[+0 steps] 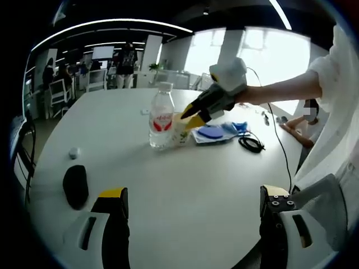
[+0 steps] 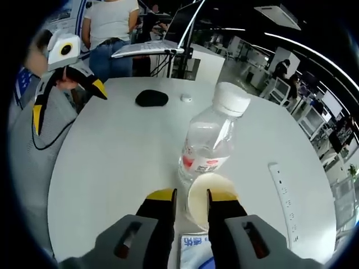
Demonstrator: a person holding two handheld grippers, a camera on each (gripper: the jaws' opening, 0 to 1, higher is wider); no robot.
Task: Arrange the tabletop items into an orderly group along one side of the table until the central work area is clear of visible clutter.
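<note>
The cup (image 2: pixel 208 197) stands on the desk (image 2: pixel 112 168), touching the bottle (image 2: pixel 212 147) on its near side. The right tool (image 2: pixel 190 203) has one jaw inside the cup and one outside, over its rim; whether it is pinching the wall yet I cannot tell. Best to close gently, since a thin cup would likely crush, and lift straight up so the bottle is not knocked over. The mouse (image 1: pixel 75 185) lies well left of the bottle, before the left tool (image 1: pixel 193 204), whose jaws stand released and wide apart.
</note>
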